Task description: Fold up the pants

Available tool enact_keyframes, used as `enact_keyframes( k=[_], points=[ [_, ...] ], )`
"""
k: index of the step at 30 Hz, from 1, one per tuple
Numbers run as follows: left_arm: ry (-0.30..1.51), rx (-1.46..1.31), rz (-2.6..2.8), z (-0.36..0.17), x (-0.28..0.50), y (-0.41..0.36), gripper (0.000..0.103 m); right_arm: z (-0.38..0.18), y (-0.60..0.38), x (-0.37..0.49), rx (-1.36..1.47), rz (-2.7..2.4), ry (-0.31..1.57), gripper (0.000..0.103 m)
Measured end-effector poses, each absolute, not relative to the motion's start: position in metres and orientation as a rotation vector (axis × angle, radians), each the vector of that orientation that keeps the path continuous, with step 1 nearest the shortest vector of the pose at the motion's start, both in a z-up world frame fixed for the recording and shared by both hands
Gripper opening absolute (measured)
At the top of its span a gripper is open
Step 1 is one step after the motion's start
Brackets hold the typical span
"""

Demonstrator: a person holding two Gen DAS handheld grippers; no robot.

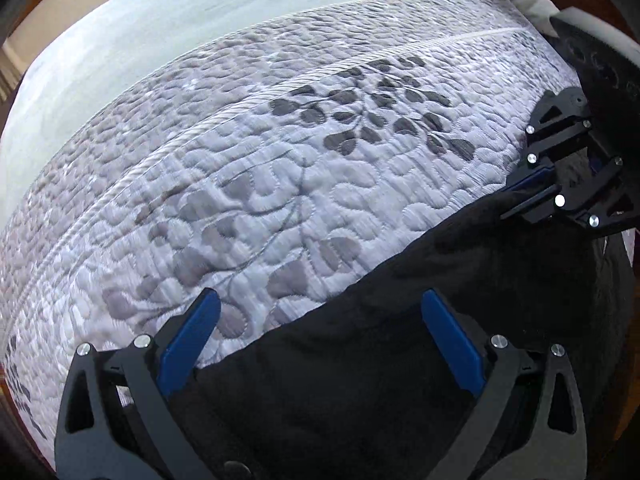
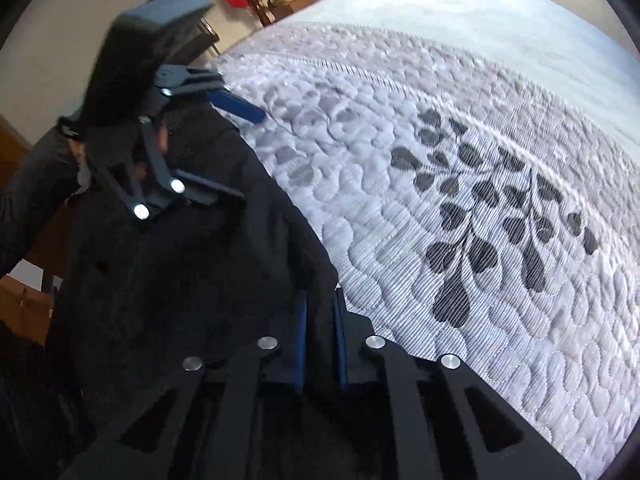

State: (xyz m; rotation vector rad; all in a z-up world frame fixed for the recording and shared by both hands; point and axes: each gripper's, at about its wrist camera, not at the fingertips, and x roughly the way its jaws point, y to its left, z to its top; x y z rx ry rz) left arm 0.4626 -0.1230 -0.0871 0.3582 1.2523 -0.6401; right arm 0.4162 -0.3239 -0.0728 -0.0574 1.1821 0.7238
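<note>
Right tongs (image 2: 320,312) are clamping the hem of the black pants (image 1: 400,340) lying along the near edge of the quilted mattress (image 1: 280,168), while the left tongs (image 1: 320,320) are hovering spread above the same edge, gripping nothing; judged best now: closing on the hem level with the right before lifting together

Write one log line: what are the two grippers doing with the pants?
black fabric pants: on quilted mattress | right gripper: shut on pants | left gripper: open over pants
</note>
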Motion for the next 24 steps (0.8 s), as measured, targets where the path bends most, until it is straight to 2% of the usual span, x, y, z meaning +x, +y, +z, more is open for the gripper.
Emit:
enact_keyframes(
  k=[3, 10, 16, 17, 18, 20, 24],
  points=[
    [1.244, 0.385, -0.722, -0.085, 0.464, -0.132, 0.1, -0.061, -0.324, 0.409, -0.05, 0.734, 1.132, 0.011],
    [1.358, 0.284, -0.966, -0.086, 0.472, -0.143, 0.1, -0.041, -0.319, 0.394, -0.069, 0.744, 1.051, 0.011],
    [1.372, 0.321, -0.976, -0.09, 0.468, -0.152, 0.099, -0.034, -0.317, 0.387, -0.048, 0.75, 1.016, 0.011],
    [1.374, 0.326, -0.975, -0.092, 0.468, -0.153, 0.089, -0.034, -0.317, 0.386, -0.047, 0.746, 1.016, 0.011],
    [1.384, 0.32, -0.99, -0.093, 0.466, -0.153, 0.066, -0.034, -0.317, 0.386, -0.045, 0.743, 1.017, 0.011],
    [1.388, 0.322, -0.987, -0.094, 0.463, -0.152, 0.059, -0.034, -0.317, 0.385, -0.054, 0.729, 1.027, 0.011],
    [1.359, 0.342, -0.96, -0.09, 0.456, -0.144, 0.027, -0.04, -0.318, 0.387, -0.04, 0.705, 1.029, 0.011]
  ],
)
